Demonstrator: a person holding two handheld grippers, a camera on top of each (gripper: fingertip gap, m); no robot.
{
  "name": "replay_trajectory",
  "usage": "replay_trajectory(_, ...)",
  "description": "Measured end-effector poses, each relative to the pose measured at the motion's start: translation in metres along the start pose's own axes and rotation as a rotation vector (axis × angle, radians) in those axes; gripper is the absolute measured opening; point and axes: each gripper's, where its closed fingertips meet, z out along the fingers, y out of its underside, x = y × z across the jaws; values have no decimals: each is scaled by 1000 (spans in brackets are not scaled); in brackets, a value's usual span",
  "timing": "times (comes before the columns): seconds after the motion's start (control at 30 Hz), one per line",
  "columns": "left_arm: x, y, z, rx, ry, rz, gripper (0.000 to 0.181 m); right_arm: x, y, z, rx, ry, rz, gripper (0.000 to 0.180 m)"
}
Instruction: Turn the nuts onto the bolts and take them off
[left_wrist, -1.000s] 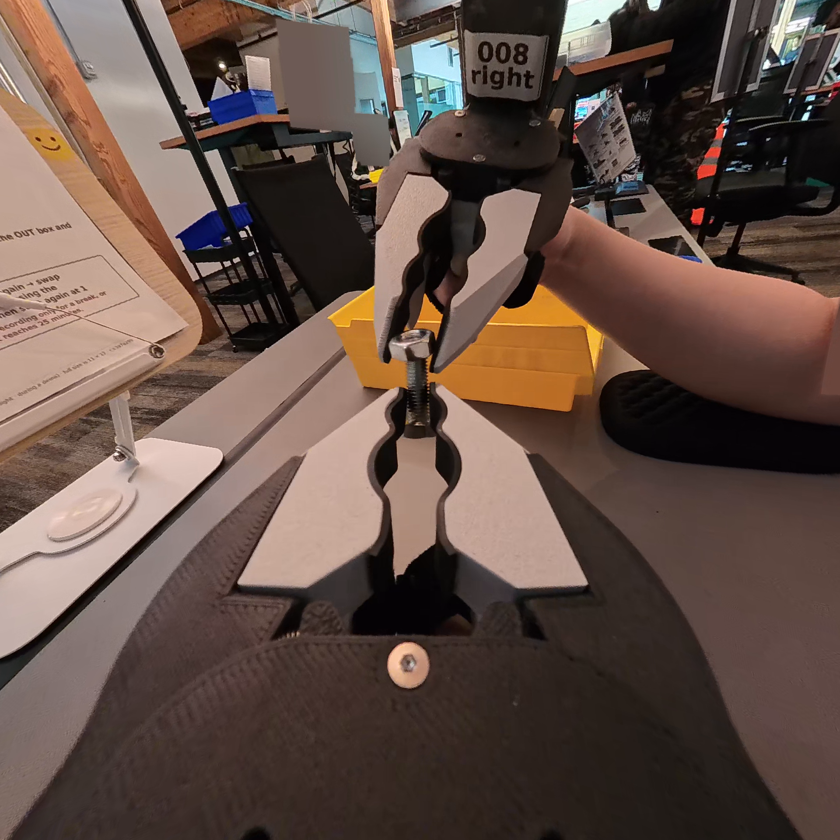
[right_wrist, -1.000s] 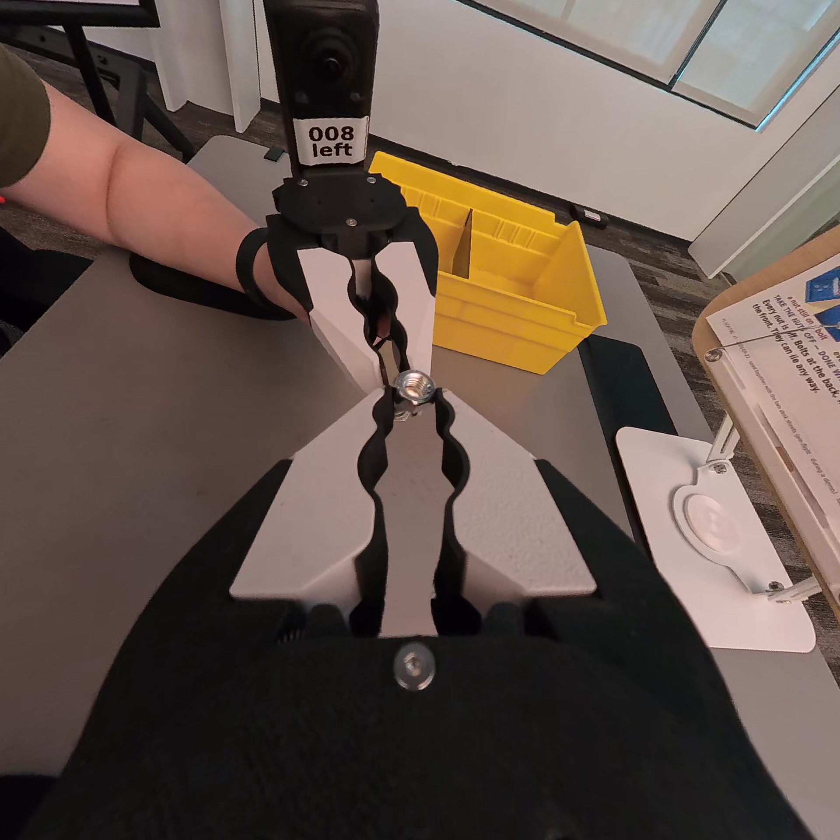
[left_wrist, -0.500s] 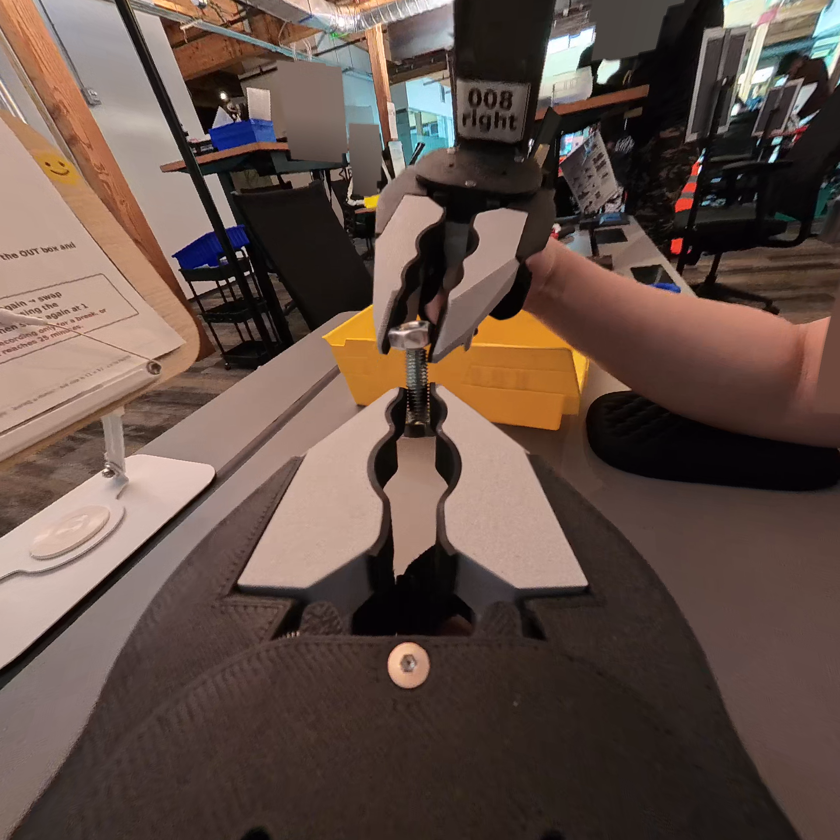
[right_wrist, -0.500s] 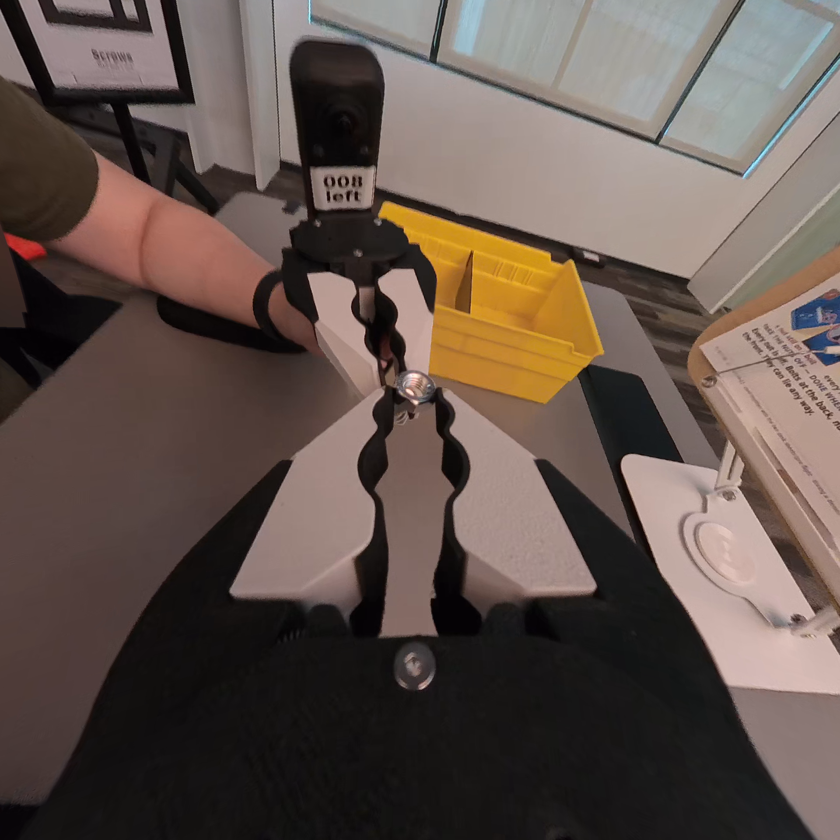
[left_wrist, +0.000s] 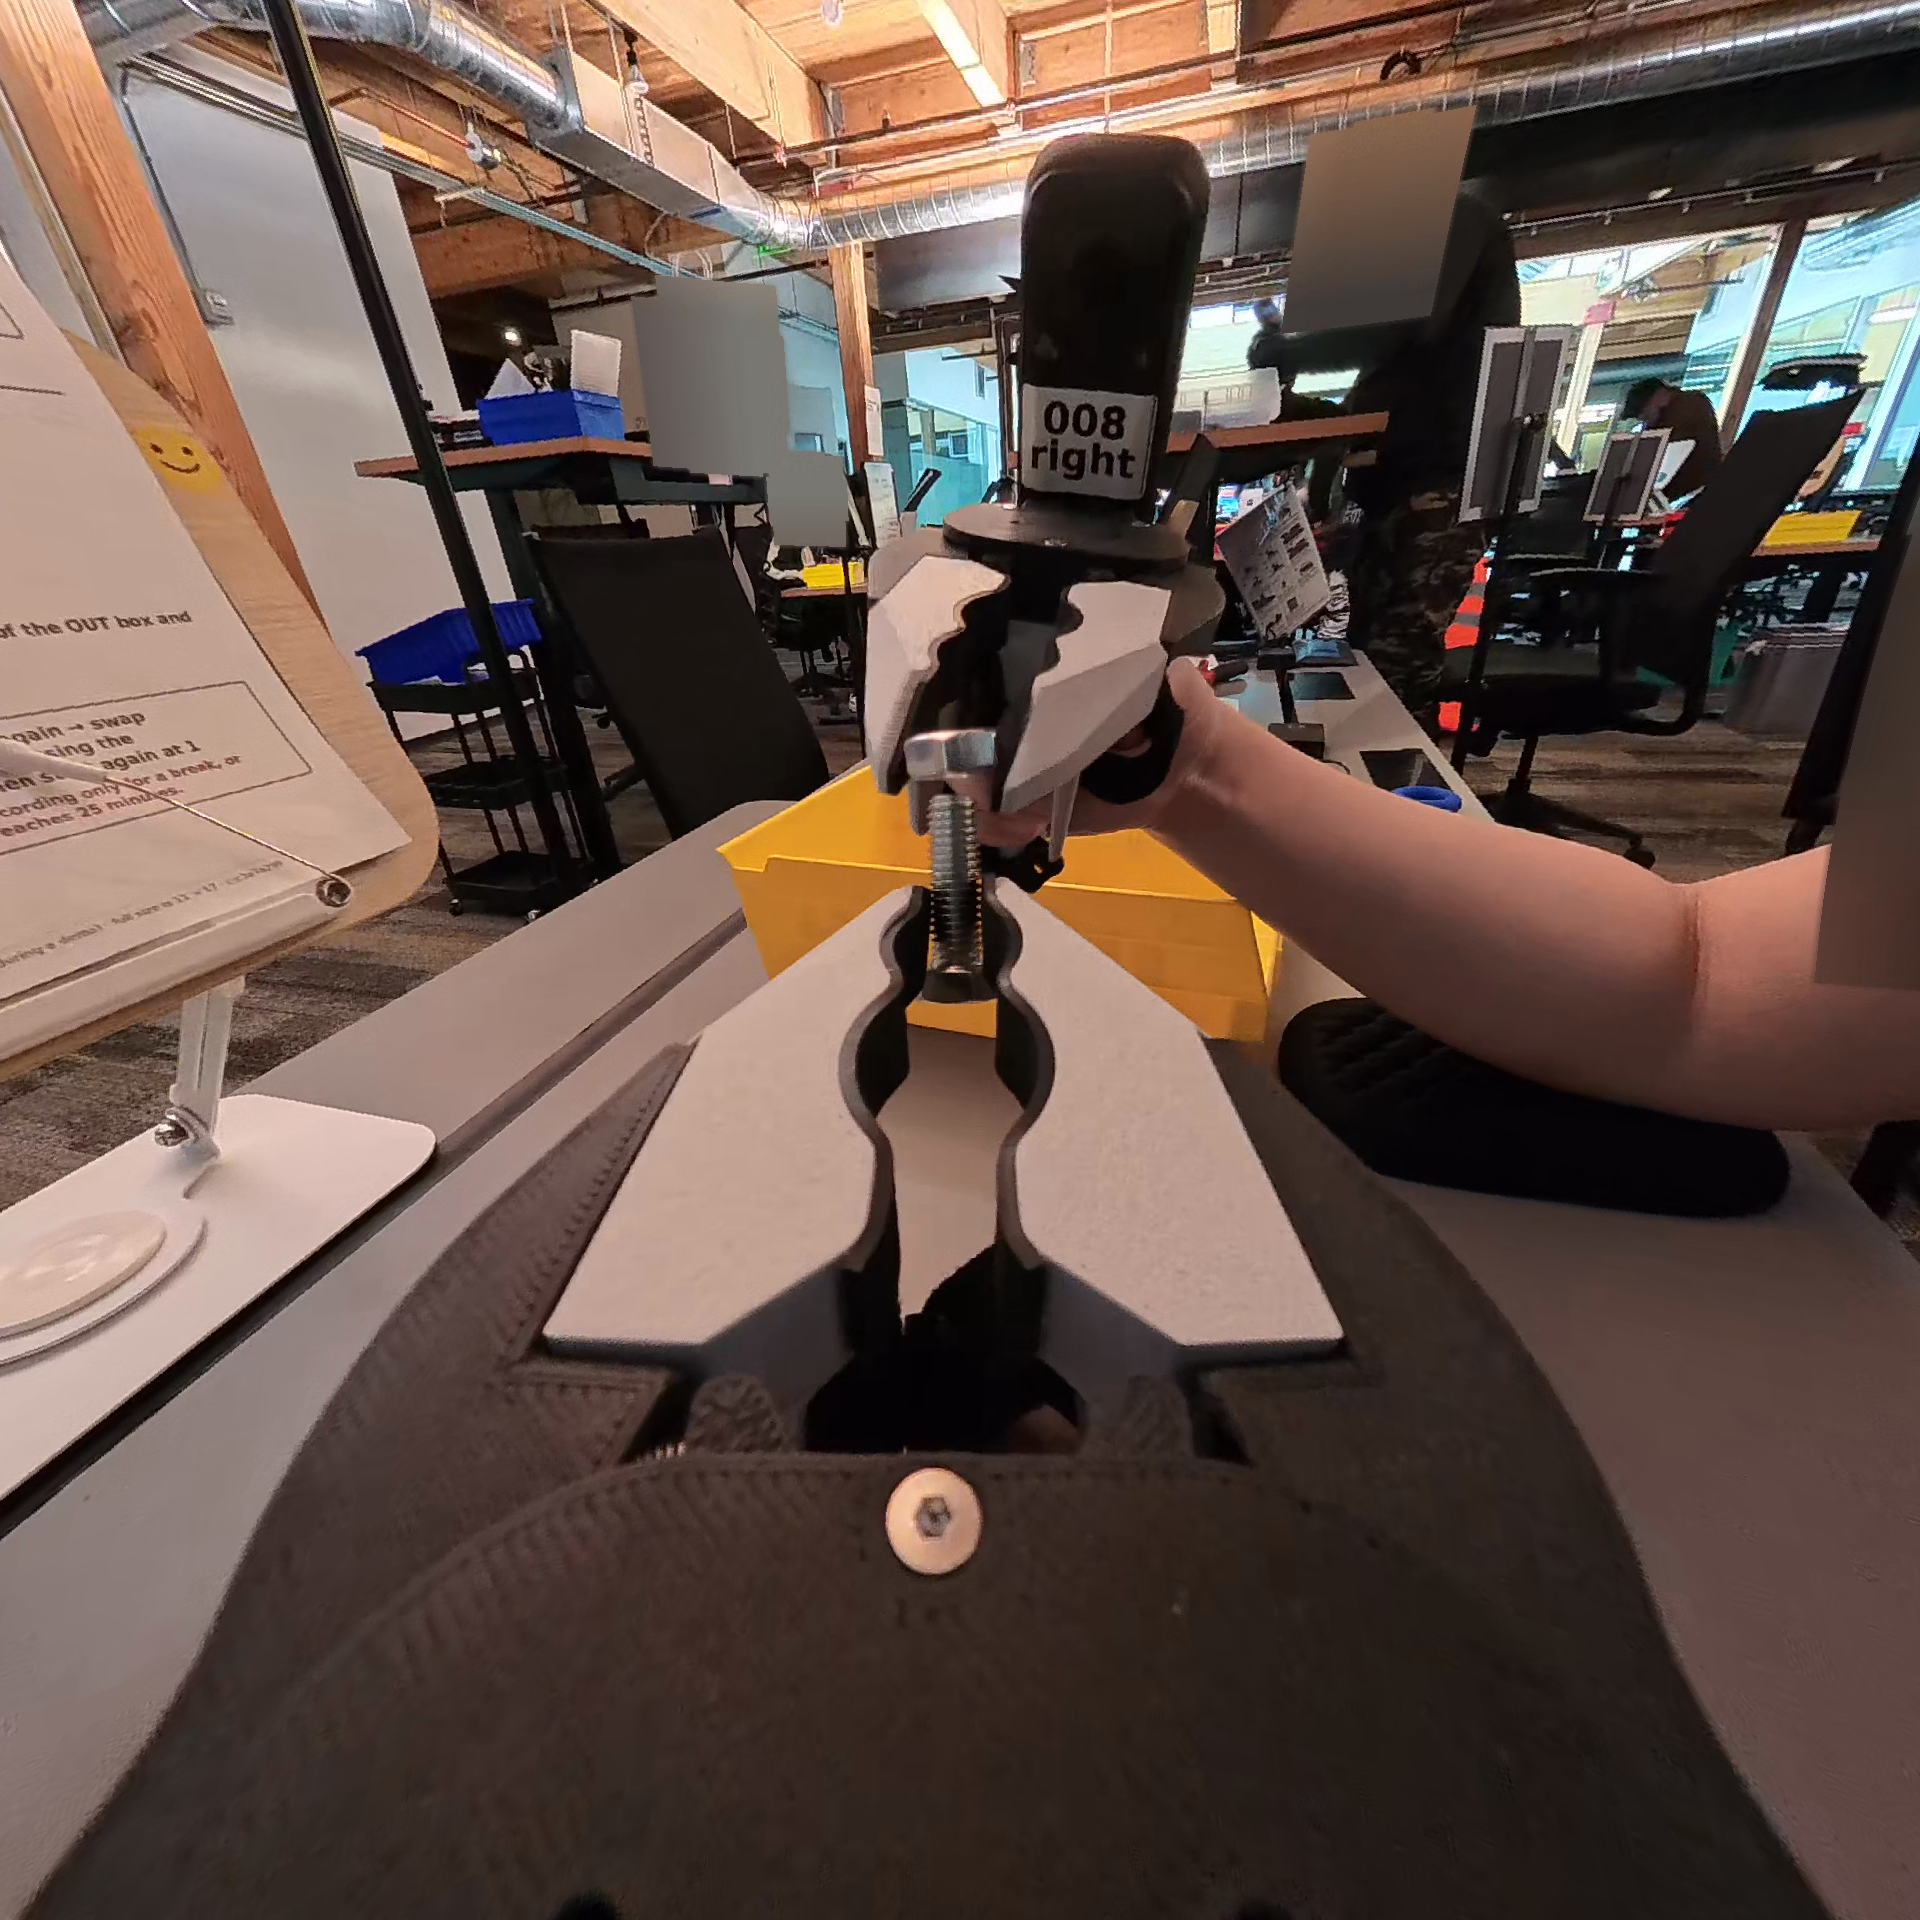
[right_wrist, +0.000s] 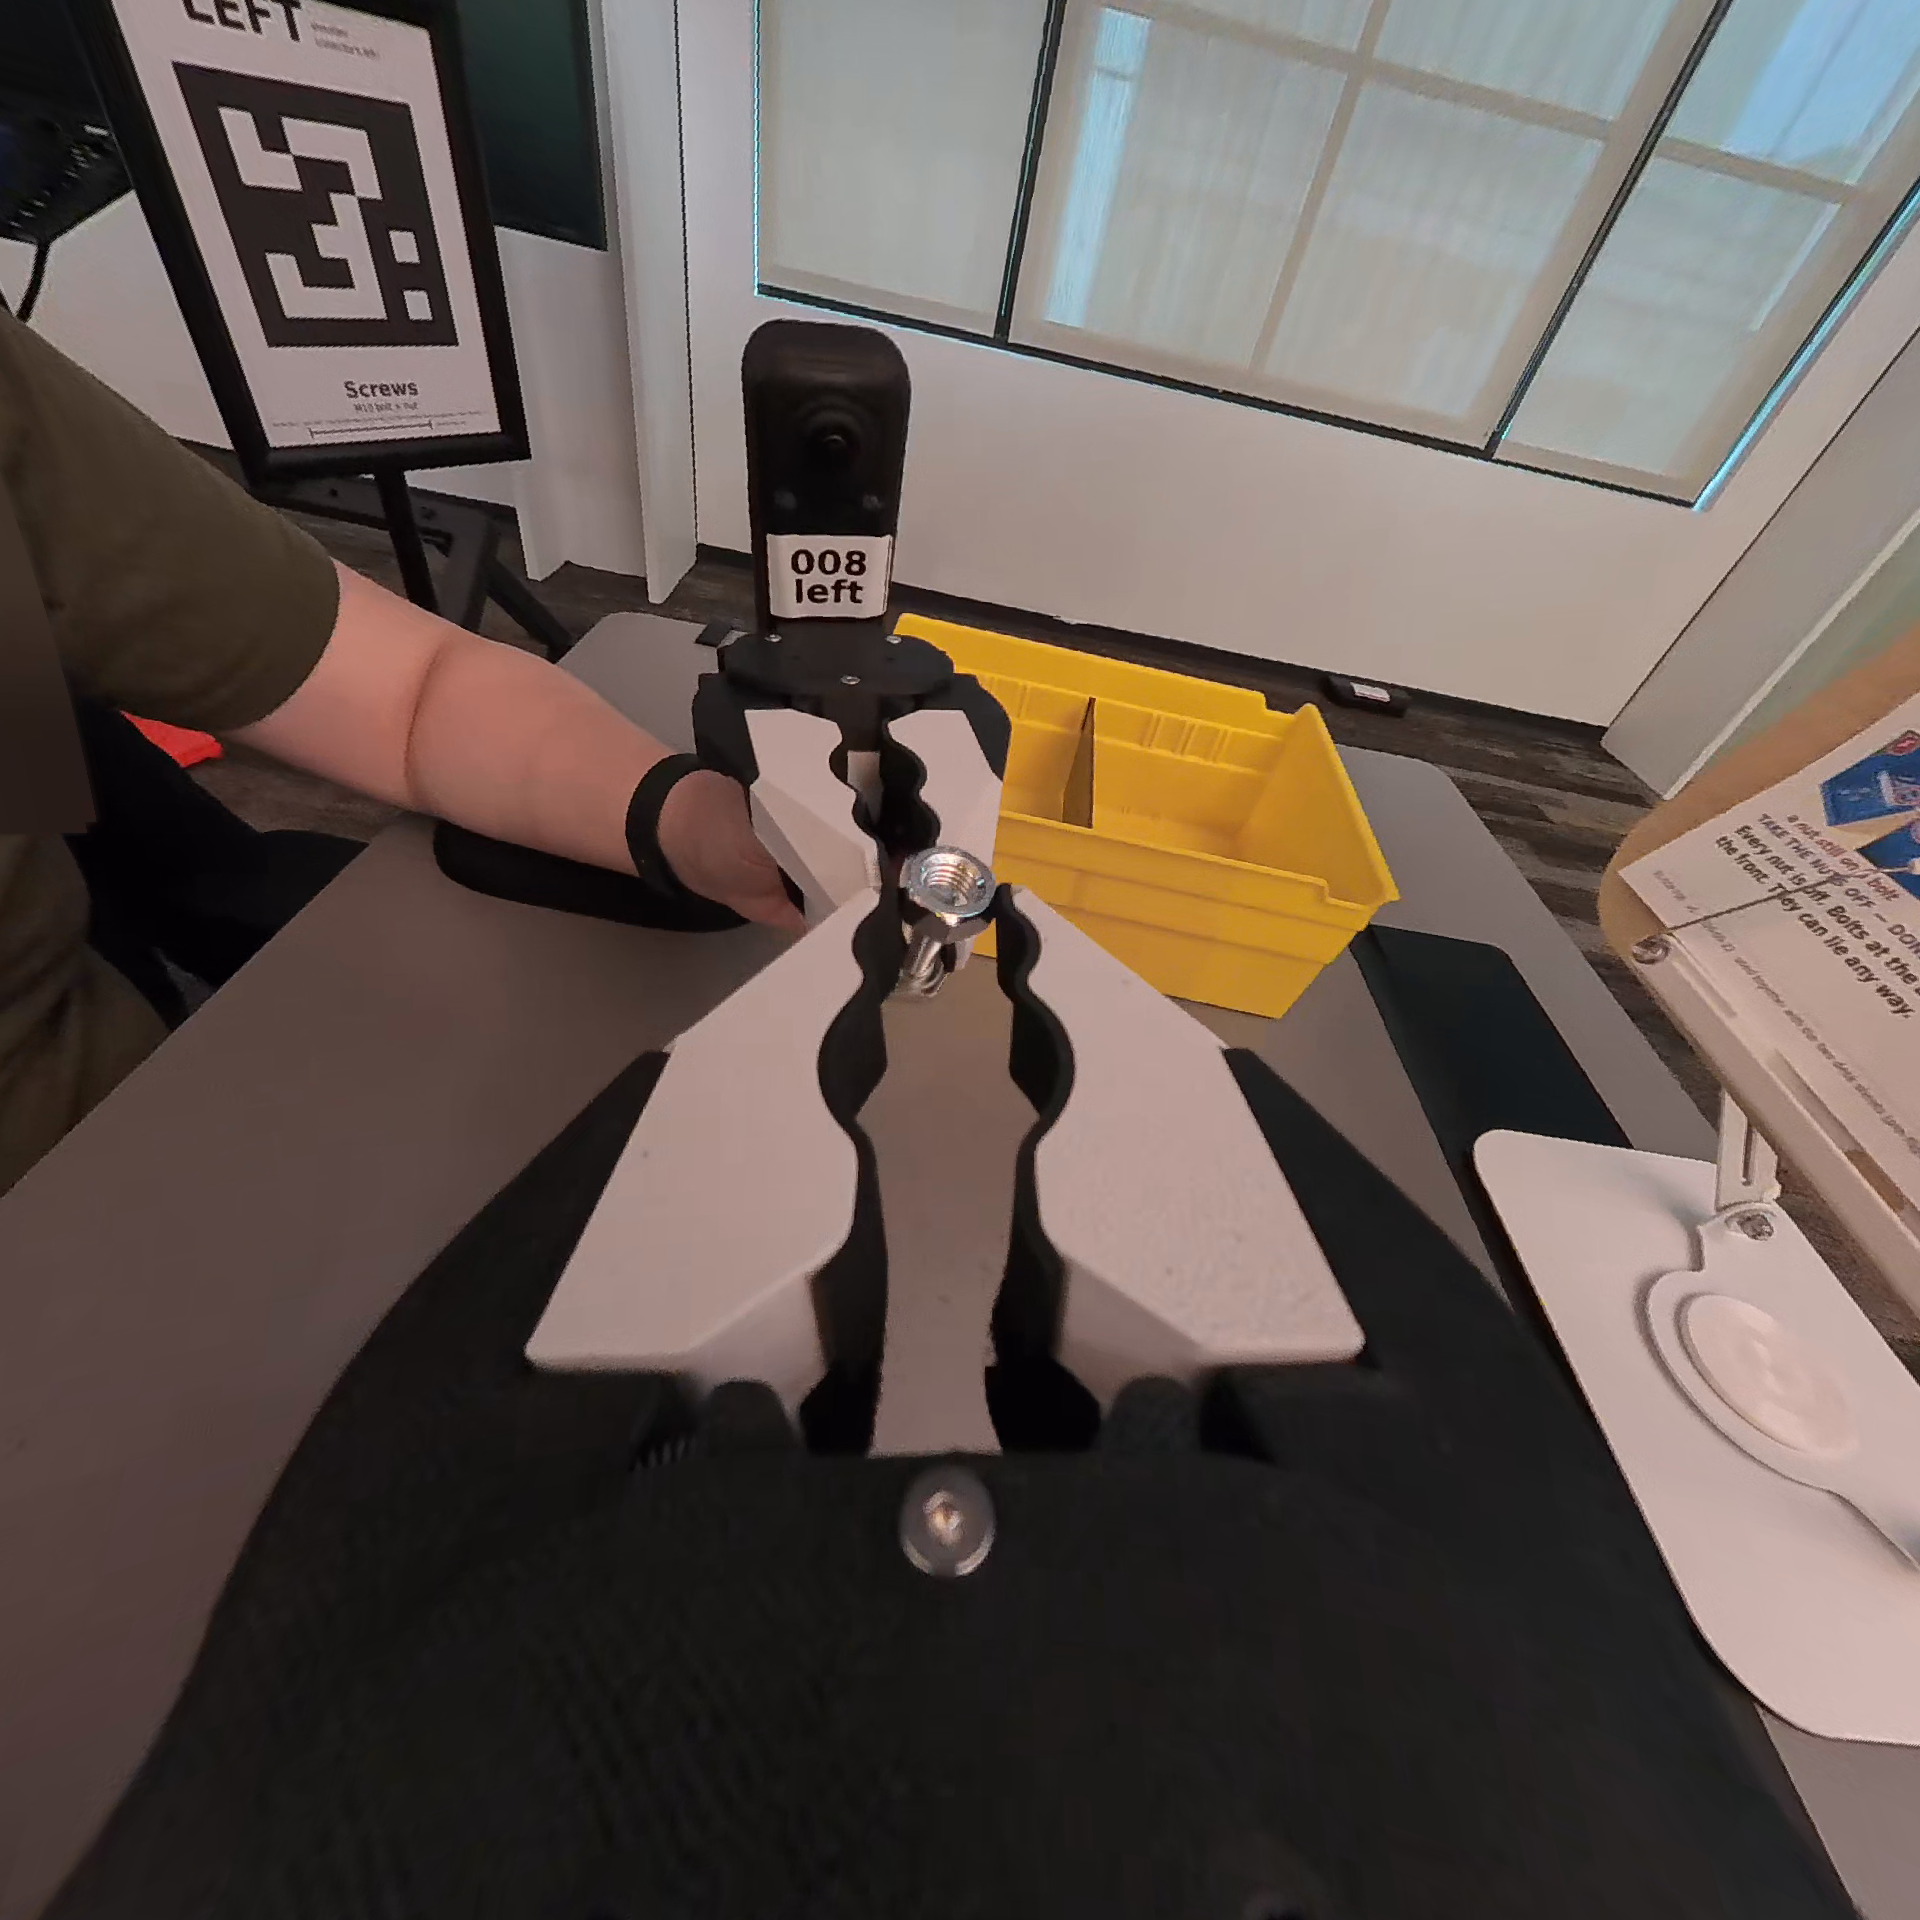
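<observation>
Both grippers meet above the table, and 1 fastener pair spans the gap between them. The left gripper (left_wrist: 956, 940) is pinched on the lower end of the upright bolt (left_wrist: 954, 873). The right gripper (right_wrist: 940, 920) comes from the opposite side and is clamped on the hex nut (right_wrist: 943, 891) at the bolt's upper end. The nut's threaded bore looks open from above, so it probably sits on only the last threads. The step in hand is turning nut against bolt (whether on or off cannot be told from this moment). The next move calls for a twist about the bolt's axis, with the 2 parts kept in line and both grips firm.

The room is an open workshop with exposed ceiling beams, desks and chairs on one side and a large window (right_wrist: 1351, 208) on the other. The table (left_wrist: 1558, 1371) is plain grey. On it stand a yellow bin (right_wrist: 1195, 862) with a divider, just behind the grippers, a paper stand (left_wrist: 156, 727) and a black pad (left_wrist: 1507, 1122) under the person's forearm.
</observation>
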Motion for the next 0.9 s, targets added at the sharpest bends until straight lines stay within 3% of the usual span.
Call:
replay_trajectory(0.4, 2, 2, 1, -10, 9, -1, 8, -4, 7, 7, -46, -12, 0, 16)
replay_trajectory(0.9, 11, 45, 12, -234, 36, 138, 8, -14, 50, -10, -437, 38, -315, 16)
